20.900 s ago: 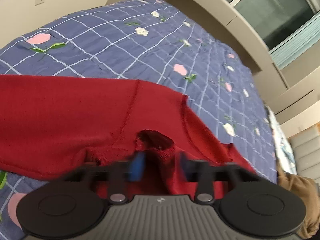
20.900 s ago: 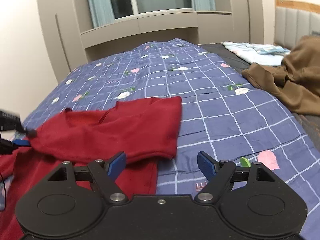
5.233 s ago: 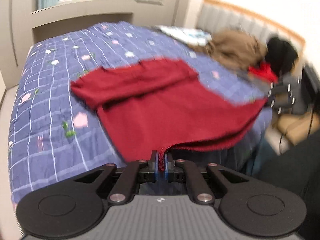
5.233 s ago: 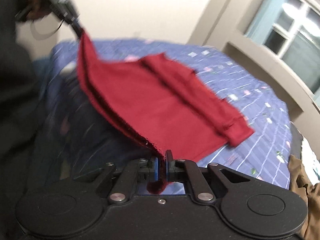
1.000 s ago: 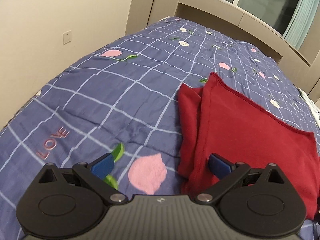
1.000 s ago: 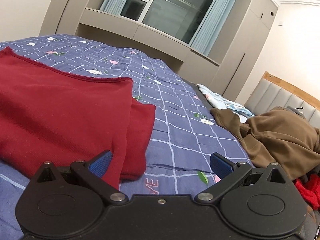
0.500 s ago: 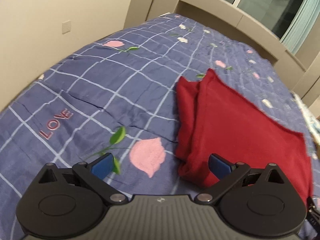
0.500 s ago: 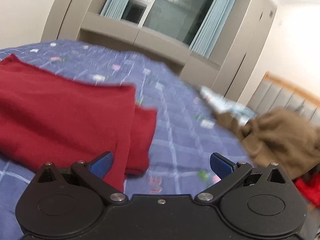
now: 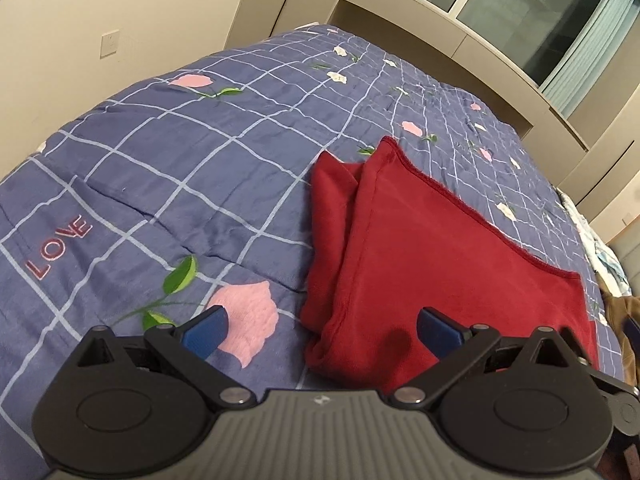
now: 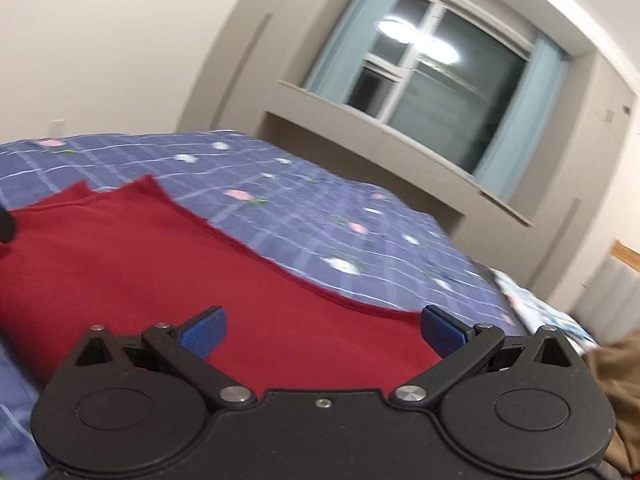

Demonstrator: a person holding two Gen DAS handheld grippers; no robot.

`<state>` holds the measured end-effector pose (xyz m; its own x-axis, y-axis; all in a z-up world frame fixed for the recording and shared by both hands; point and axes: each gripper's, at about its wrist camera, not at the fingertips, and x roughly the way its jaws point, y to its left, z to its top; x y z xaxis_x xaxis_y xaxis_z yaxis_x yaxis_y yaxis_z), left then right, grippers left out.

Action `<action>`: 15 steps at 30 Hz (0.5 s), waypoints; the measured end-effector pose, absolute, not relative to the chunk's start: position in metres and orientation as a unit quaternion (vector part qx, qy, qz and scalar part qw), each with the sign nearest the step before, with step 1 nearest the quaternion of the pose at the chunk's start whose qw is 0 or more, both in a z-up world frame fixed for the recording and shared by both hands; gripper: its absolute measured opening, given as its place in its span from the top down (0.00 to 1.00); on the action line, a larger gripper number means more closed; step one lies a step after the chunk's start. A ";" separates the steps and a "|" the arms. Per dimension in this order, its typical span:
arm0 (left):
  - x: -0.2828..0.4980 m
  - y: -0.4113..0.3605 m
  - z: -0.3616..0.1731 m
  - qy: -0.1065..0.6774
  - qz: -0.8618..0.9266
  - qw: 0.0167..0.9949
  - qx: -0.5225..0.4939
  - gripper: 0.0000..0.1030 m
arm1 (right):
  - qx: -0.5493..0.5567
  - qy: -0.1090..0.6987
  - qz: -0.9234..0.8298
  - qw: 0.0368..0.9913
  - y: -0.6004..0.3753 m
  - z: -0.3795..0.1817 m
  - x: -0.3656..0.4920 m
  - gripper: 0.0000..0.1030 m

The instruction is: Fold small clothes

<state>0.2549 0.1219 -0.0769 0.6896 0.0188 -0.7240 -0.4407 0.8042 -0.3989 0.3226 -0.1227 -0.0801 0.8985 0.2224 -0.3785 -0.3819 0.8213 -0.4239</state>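
Note:
A red garment (image 9: 432, 256) lies folded flat on the blue checked bedspread (image 9: 208, 160), with a folded sleeve layer showing along its left edge. My left gripper (image 9: 320, 330) is open and empty, hovering just above the garment's near left corner. In the right wrist view the same red garment (image 10: 168, 276) fills the lower middle. My right gripper (image 10: 322, 330) is open and empty, over the garment's near right part. A bit of the right gripper shows at the lower right of the left wrist view (image 9: 618, 392).
A brown garment (image 10: 616, 376) lies on the bed to the right, with a pale patterned cloth (image 10: 536, 312) behind it. A window (image 10: 432, 80) and grey ledge stand beyond the bed's far end. A wall (image 9: 100, 32) runs along the bed's left side.
My right gripper has swung left and tilted up, so the garment now sits under both its fingers. My left gripper has shifted slightly closer over the garment's corner. Both stay open.

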 end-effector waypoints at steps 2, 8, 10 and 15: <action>0.257 0.121 -0.077 0.374 0.133 0.874 -0.280 0.01 | -0.262 0.183 0.168 0.933 -0.111 -0.092 0.328 0.01; 0.260 0.119 -0.079 0.378 0.134 0.876 -0.266 0.01 | -0.273 0.198 0.170 0.926 -0.107 -0.111 0.327 0.00; 0.260 0.117 -0.080 0.378 0.135 0.878 -0.261 0.00 | -0.281 0.191 0.166 0.926 -0.105 -0.113 0.323 0.00; 0.261 0.113 -0.080 0.379 0.135 0.882 -0.244 0.00 | -0.307 0.167 0.153 0.924 -0.101 -0.120 0.315 0.00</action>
<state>0.2609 0.1127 -0.0805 0.6759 0.0528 -0.7351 -0.4229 0.8446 -0.3282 0.3145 -0.1011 -0.1201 0.8974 0.1812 -0.4023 -0.3859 0.7645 -0.5164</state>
